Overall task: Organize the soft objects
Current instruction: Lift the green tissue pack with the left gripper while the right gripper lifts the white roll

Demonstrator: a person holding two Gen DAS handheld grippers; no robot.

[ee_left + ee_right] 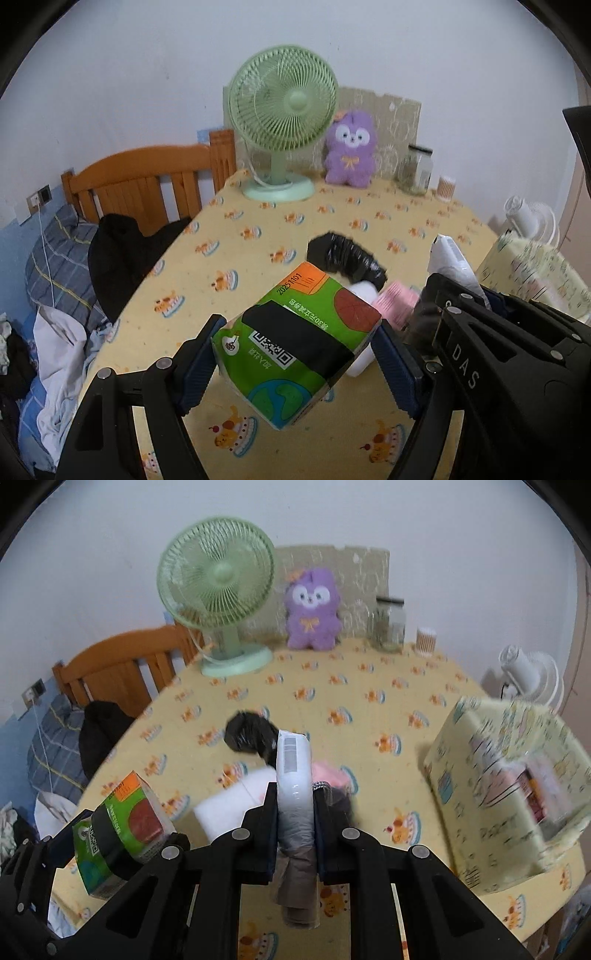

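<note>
Soft packs, gentle squeeze

Tissue pack (295,343), green and light, sits clamped between my left gripper (295,354) fingers, giving slightly. My right gripper (295,823) pinches a slick white plastic pouch (294,775) upright; I judge it slippery, best gripped mid-body.

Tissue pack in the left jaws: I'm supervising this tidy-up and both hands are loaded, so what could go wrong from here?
1. The green tissue pack is pinched at an angle, one corner hanging low; being soft, it might twist or slip free.
2. The right gripper squeezes a thin white packet edge-on, and it could slide out.
3. The two grippers are close together, so they may bump over the black bag and pink item.
</note>
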